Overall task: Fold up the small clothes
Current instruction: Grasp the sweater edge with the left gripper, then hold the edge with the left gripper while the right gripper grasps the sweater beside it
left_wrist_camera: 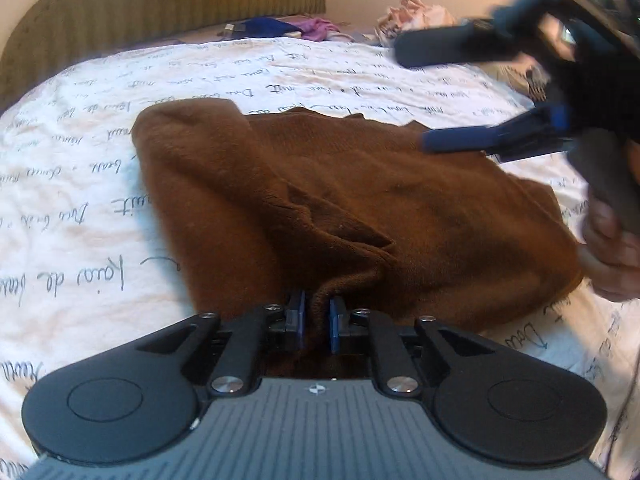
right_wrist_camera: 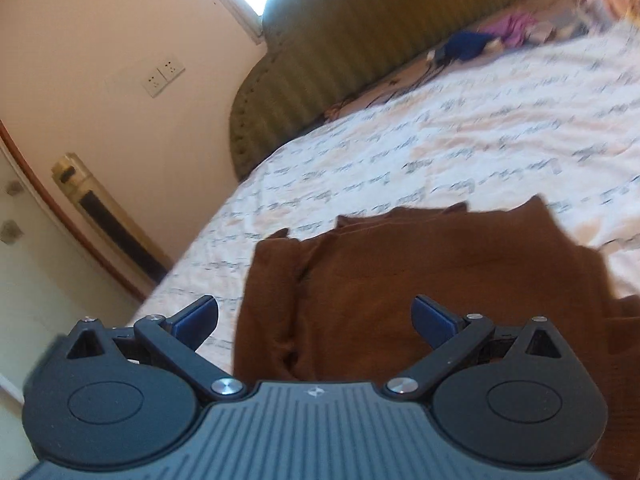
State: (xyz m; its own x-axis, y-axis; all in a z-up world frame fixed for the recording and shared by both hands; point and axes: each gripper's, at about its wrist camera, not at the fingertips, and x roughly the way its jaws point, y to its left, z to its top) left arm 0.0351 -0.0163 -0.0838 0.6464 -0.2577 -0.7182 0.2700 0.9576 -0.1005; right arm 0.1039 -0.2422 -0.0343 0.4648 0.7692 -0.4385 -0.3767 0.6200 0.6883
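Observation:
A brown knit garment [left_wrist_camera: 360,200] lies partly folded on the bed, one side doubled over into a thick roll at the left. My left gripper [left_wrist_camera: 316,320] sits at its near edge, its blue pads narrowly apart with a raised ridge of the fabric pinched between them. My right gripper [right_wrist_camera: 314,308] hovers over the garment [right_wrist_camera: 440,280] with its jaws spread wide and nothing between them. In the left wrist view it appears blurred at the upper right as the right gripper [left_wrist_camera: 432,92], above the garment's far right corner, held by a hand [left_wrist_camera: 612,256].
The bedspread [left_wrist_camera: 80,160] is white with handwriting print. An olive padded headboard [left_wrist_camera: 160,0] stands behind. Blue clothes [left_wrist_camera: 264,26], purple clothes [left_wrist_camera: 320,26] and a pink pile [left_wrist_camera: 420,12] lie at the far end. The bed's edge [right_wrist_camera: 192,248] drops toward a wall with sockets [right_wrist_camera: 164,74].

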